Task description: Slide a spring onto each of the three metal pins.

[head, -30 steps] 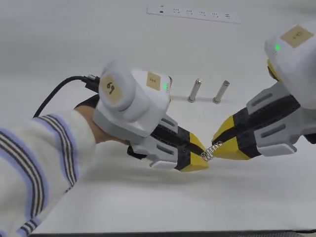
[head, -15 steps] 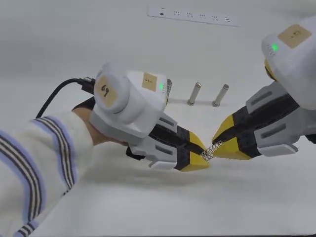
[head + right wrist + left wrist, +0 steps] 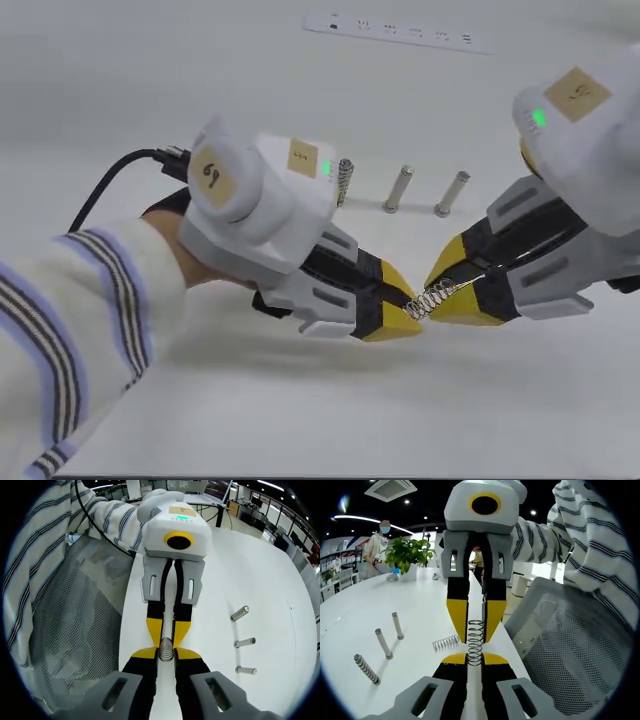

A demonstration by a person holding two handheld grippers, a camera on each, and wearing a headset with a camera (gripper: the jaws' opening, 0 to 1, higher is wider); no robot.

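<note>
A small steel spring spans the gap between both grippers just above the white table. My left gripper is shut on its one end; my right gripper is shut on the other. From the left gripper view the spring runs from my own tips up into the right gripper's jaws. The right gripper sees it end-on. Behind stand three pins: one wearing a spring, two bare. A second loose spring lies on the table.
A white power strip lies at the table's far edge. A black cable trails from the left gripper. A mesh chair stands beside the table's near edge. A person and a potted plant are far off.
The head camera has shifted, so the spring-covered pin now shows past the left gripper. A slightly longer stretch of the spring shows between the two grippers' tips.
</note>
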